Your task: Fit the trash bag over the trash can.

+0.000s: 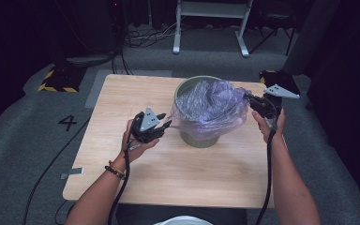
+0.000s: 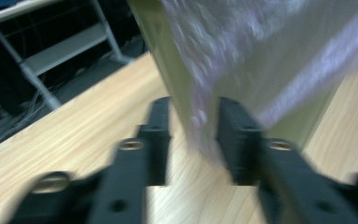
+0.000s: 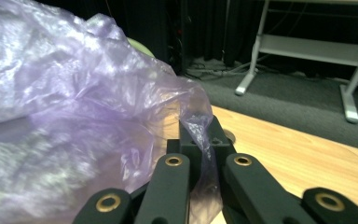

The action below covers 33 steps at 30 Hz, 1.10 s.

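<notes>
A green bin (image 1: 198, 139) stands on the wooden table (image 1: 192, 173), lined with a thin purple plastic bag (image 1: 211, 105) whose film drapes over the rim. My left gripper (image 1: 168, 124) is at the bin's left side. In the left gripper view its jaws (image 2: 193, 107) stand apart, with the bag's hanging edge (image 2: 205, 126) loose between them against the bin wall (image 2: 168, 60). My right gripper (image 1: 249, 97) is at the bin's right rim. In the right gripper view it (image 3: 198, 135) is shut on a pinch of the bag (image 3: 74, 116), pulled taut.
The table's right edge is close to the right hand (image 1: 267, 126). On the grey floor behind stand a white metal frame (image 1: 211, 28) and loose cables (image 1: 145, 37). A yellow-black striped block (image 1: 56, 79) lies at the far left.
</notes>
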### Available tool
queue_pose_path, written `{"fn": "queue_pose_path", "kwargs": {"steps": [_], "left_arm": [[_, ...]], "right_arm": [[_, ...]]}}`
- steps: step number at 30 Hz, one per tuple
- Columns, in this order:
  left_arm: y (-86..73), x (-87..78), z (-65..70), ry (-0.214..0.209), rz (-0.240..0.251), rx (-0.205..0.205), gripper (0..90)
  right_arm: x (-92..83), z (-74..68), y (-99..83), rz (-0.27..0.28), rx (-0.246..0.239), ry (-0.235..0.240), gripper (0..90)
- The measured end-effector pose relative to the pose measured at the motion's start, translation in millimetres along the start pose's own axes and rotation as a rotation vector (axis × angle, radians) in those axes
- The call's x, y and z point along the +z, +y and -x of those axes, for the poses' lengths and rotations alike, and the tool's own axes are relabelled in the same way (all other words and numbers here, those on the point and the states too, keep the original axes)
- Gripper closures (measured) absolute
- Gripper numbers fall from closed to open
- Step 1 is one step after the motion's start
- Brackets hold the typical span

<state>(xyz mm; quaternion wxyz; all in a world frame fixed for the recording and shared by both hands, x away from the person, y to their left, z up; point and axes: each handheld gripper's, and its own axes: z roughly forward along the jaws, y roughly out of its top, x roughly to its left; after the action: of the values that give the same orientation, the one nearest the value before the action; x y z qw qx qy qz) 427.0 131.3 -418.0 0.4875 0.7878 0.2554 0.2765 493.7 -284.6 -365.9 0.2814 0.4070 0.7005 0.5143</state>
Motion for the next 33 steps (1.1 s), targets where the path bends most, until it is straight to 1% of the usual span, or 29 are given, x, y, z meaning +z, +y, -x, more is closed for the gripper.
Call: {"fn": "queue_pose_path", "kwargs": {"steps": [1, 2, 3, 4, 5, 6, 8, 10, 11, 12, 13, 14, 15, 17, 18, 19, 20, 21, 22, 23, 25, 27, 29, 30, 31, 32, 33], "left_arm": [[3.0, -11.1, -5.9, -0.031, 0.067, -0.048, 51.8], [4.7, -17.6, -8.5, -0.053, 0.1, -0.057, 45.8], [6.2, -22.4, -10.1, -0.071, 0.122, -0.064, 42.0], [9.2, -30.5, -11.9, -0.086, 0.15, -0.061, 39.7], [12.1, -36.6, -12.3, -0.101, 0.176, -0.057, 36.1], [15.8, -41.6, -12.7, -0.118, 0.193, -0.043, 35.3], [26.0, -46.8, -12.1, -0.13, 0.209, -0.01, 33.0], [38.1, -45.5, -11.9, -0.138, 0.199, 0.012, 30.4], [44.0, -43.4, -11.8, -0.128, 0.194, 0.027, 28.7], [44.0, -43.4, -11.8, -0.128, 0.194, 0.027, 29.1], [50.8, -39.5, -12.5, -0.12, 0.184, 0.045, 29.1], [58.9, -33.4, -15.2, -0.116, 0.172, 0.058, 30.7], [63.1, -29.7, -17.2, -0.1, 0.16, 0.061, 34.1], [68.9, -23.3, -21.6, -0.094, 0.14, 0.082, 47.6], [71.3, -18.7, -23.9, -0.071, 0.127, 0.095, 54.7], [72.5, -15.4, -25.5, -0.062, 0.114, 0.106, 65.9], [73.6, -9.5, -28.2, -0.048, 0.091, 0.107, 70.9], [73.7, -6.0, -29.7, -0.039, 0.081, 0.104, 79.8], [73.5, -0.1, -33.1, -0.019, 0.065, 0.091, 83.8], [73.0, 3.3, -35.1, -0.011, 0.057, 0.08, 87.1], [69.6, 12.1, -41.2, -0.001, 0.05, 0.031, 89.2], [65.3, 19.8, -46.3, 0.008, 0.038, -0.003, 89.5], [61.2, 26.2, -49.6, 0.041, 0.028, -0.016, 89.7], [58.3, 30.6, -52.2, 0.042, 0.024, -0.032, 89.8], [56.2, 34.0, -53.7, 0.044, 0.019, -0.034, 89.8], [54.3, 37.5, -54.6, 0.047, 0.016, -0.032, 89.9], [54.3, 37.5, -54.6, 0.047, 0.016, -0.032, 89.9]], "right_arm": [[-0.8, -1.5, 2.2, 0.002, -0.01, -0.003, 90.0], [-1.5, -2.3, 3.6, 0.006, -0.013, -0.001, 90.0], [-2.6, -3.3, 5.2, 0.014, -0.014, 0.007, 90.0], [-3.4, -4.1, 6.5, 0.021, -0.018, 0.011, 90.0], [-4.7, -6.2, 8.4, 0.026, -0.027, 0.01, 90.0], [-5.5, -7.7, 9.6, 0.03, -0.037, 0.015, 90.0], [-6.4, -10.7, 11.4, 0.034, -0.052, 0.031, 90.0], [-5.5, -12.9, 13.0, 0.029, -0.071, 0.03, 89.7], [-5.2, -13.4, 13.8, 0.029, -0.072, 0.033, 89.7], [-5.2, -13.4, 13.8, 0.029, -0.072, 0.033, 89.7], [-4.8, -13.7, 14.6, 0.028, -0.074, 0.034, 89.7], [-4.5, -14.0, 16.8, 0.025, -0.083, 0.04, 89.7], [-4.2, -13.8, 17.6, 0.021, -0.087, 0.041, 89.7], [-3.6, -12.7, 19.4, 0.014, -0.095, 0.037, 89.7], [-3.4, -11.9, 20.0, 0.011, -0.094, 0.039, 89.8], [-2.3, -10.2, 20.5, 0.007, -0.092, 0.043, 89.7], [-1.6, -9.1, 20.6, 0.003, -0.093, 0.039, 89.7], [0.2, -7.2, 20.1, -0.001, -0.089, 0.038, 89.7], [1.6, -5.9, 19.4, -0.007, -0.082, 0.041, 89.7], [4.4, -3.6, 17.8, -0.021, -0.074, 0.04, 89.7], [8.8, -0.8, 14.5, -0.037, -0.055, 0.042, 89.7], [13.2, 0.6, 11.2, -0.058, -0.044, 0.046, 89.7], [17.9, 1.5, 7.9, -0.08, -0.036, 0.046, 89.7], [19.5, 2.0, 6.7, -0.085, -0.033, 0.048, 89.7], [22.0, 2.7, 4.6, -0.092, -0.021, 0.06, 89.7], [24.2, 3.3, 3.0, -0.097, -0.02, 0.066, 89.7], [24.2, 3.3, 3.0, -0.097, -0.02, 0.066, 89.7]]}}
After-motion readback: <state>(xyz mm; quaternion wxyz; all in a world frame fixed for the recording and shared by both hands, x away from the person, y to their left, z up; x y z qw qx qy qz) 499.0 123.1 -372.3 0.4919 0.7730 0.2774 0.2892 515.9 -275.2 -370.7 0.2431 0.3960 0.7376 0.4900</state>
